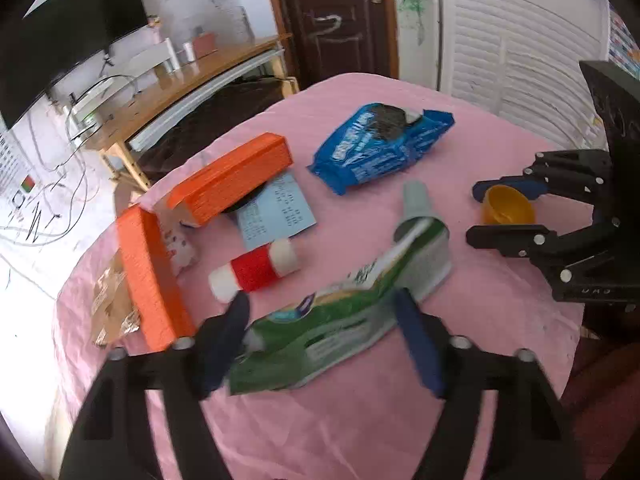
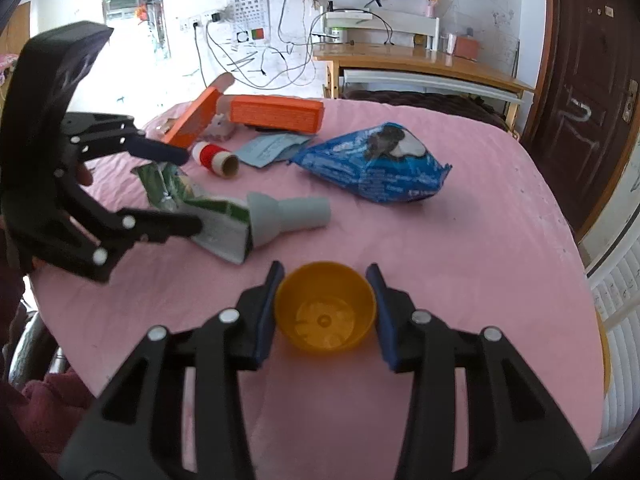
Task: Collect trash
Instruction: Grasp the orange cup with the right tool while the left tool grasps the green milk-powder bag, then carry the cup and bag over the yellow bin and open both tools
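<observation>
A green snack bag [image 1: 340, 320] lies on the pink table between the open jaws of my left gripper [image 1: 324, 312]; it also shows in the right wrist view [image 2: 188, 200]. A yellow cup [image 2: 325, 306] sits between the fingers of my right gripper [image 2: 325, 280], which stand around it, open. The cup also shows in the left wrist view [image 1: 507, 205]. A blue snack bag [image 1: 380, 144], a grey funnel-shaped tube [image 1: 416, 200], a red-and-white roll [image 1: 256, 270] and a blue paper slip [image 1: 276, 210] lie farther back.
An orange box [image 1: 236, 178] and its orange lid [image 1: 148, 276] lie at the table's left side, with crumpled brown paper [image 1: 112, 304] beside them. A wooden desk [image 2: 420, 64] and a dark door [image 2: 580, 100] stand behind the pink table [image 2: 460, 240].
</observation>
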Tool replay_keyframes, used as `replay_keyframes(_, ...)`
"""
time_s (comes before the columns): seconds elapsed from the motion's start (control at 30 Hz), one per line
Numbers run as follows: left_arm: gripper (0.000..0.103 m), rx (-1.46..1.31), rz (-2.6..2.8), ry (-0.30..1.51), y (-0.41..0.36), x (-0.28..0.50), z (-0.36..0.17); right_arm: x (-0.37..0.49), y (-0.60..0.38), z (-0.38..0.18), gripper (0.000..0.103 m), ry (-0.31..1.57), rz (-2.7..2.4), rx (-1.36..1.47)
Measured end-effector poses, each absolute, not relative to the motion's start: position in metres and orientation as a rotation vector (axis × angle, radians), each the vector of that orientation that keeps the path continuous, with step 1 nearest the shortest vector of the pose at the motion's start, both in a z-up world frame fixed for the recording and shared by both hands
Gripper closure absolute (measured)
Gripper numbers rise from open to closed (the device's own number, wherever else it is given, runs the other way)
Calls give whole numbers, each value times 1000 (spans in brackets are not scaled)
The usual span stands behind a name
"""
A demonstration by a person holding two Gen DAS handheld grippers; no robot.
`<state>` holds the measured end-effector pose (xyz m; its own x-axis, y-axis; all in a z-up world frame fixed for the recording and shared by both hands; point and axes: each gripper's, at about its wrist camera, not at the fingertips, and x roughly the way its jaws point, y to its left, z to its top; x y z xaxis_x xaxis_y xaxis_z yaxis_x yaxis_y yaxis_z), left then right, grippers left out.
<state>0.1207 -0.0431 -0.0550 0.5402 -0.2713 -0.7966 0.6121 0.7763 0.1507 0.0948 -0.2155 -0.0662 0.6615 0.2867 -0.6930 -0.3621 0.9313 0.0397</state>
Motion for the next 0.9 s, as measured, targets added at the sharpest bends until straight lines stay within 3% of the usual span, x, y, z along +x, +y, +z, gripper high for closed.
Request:
replay_keyframes(0.13, 62, 490, -514, 830, -40, 113, -53, 97, -225, -65, 63, 779, 397, -41)
replay_keyframes(0.63, 66, 591, -606, 868, -49, 119, -53, 89, -293, -49, 62, 732, 299, 63)
replay_keyframes(0.7, 70, 583, -601, 859, -48, 114, -53, 88, -309, -47, 62, 723, 264, 85)
replay_keyframes(0.77, 83, 584, -598, 854, -48, 109, -51, 87, -326, -44, 62, 710, 228, 103)
replay_keyframes(0.83, 90, 576, -600, 850, -46, 105, -45, 88, -338, -42, 62, 700, 205, 118)
replay_keyframes(0.9, 93, 602, -595, 842, -47, 98, -42, 88, -348, -40, 62, 690, 181, 131)
